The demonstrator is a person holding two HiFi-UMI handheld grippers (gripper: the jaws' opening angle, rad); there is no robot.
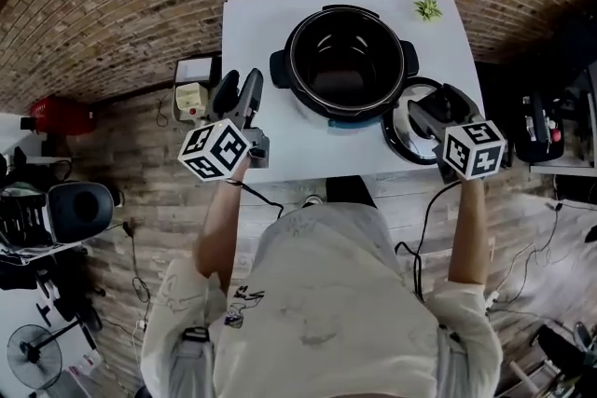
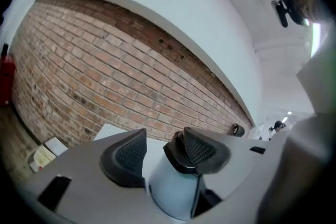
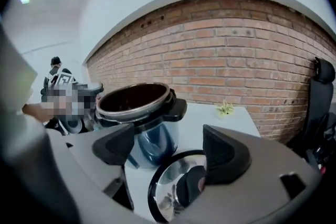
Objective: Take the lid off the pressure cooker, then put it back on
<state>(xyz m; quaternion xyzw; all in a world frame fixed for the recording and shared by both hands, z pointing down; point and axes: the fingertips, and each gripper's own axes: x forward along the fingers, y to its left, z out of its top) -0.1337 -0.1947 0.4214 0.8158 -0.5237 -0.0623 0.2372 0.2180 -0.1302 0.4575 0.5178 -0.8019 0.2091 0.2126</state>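
White tabletop [image 1: 261,42] amid brick: bears open pressure cooker [image 1: 297,61] mid-back, lid [image 1: 399,137] at near right edge. Left hand-held gripper [image 1: 238,87] and right hand-held gripper [image 1: 438,109] agape, empty. Risks shoving lid off that edge with skewed regrasp.

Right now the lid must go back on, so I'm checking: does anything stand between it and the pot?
Nothing visible does. The lid lies on the table right beside the open pressure cooker.
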